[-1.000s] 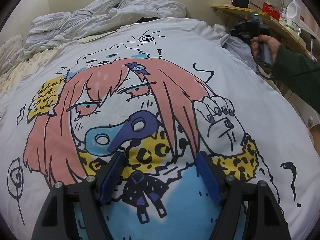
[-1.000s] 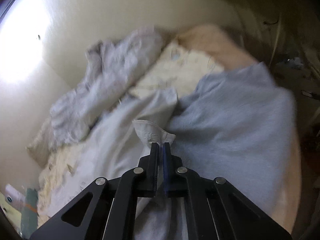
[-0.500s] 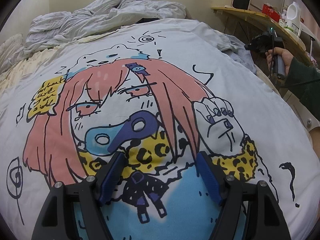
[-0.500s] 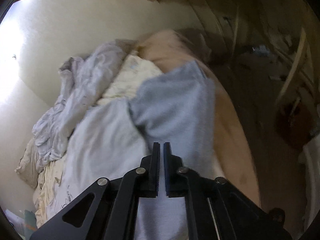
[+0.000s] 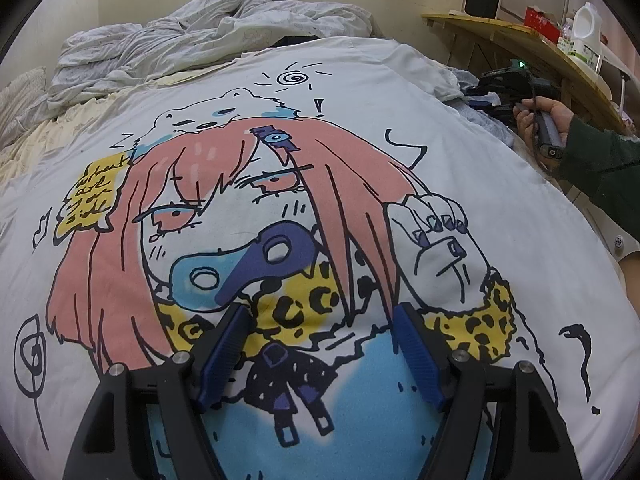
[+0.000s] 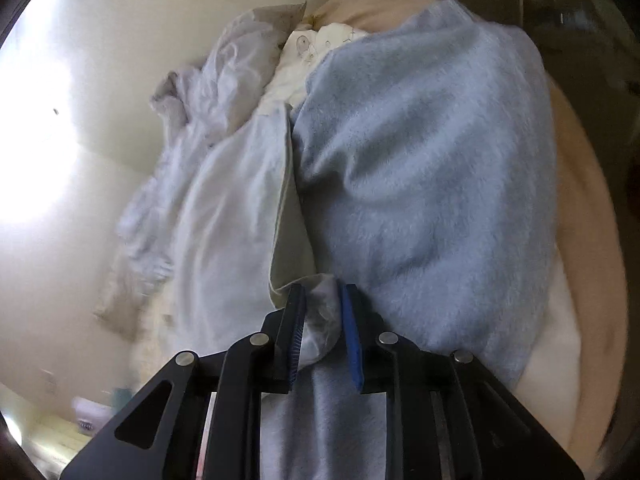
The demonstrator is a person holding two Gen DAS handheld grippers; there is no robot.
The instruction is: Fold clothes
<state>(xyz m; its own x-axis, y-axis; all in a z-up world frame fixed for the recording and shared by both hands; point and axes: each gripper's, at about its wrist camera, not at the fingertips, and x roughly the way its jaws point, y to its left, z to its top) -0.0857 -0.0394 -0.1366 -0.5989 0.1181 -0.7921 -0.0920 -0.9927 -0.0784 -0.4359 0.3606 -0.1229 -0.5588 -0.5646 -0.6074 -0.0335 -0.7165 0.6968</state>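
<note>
The white printed tee (image 5: 360,92) lies spread flat over the bed, and the left gripper (image 5: 322,320) sits right above its lower print with jaws wide apart, nothing between them. Over at the shirt's far right edge, the right gripper (image 6: 322,300) has jaws partly open with a bunched corner of white fabric (image 6: 320,312) sitting between them, next to a fuzzy blue blanket (image 6: 432,168).

My left claw (image 5: 322,334) has a black frame with cut-out openings, round silver screws at the joints, and two fingers with ribbed dark blue pads (image 5: 416,354). My right claw (image 6: 323,320) has the same black frame, silver screws and blue pads. On my right arm I wear a dark green sleeve (image 5: 600,176).
</note>
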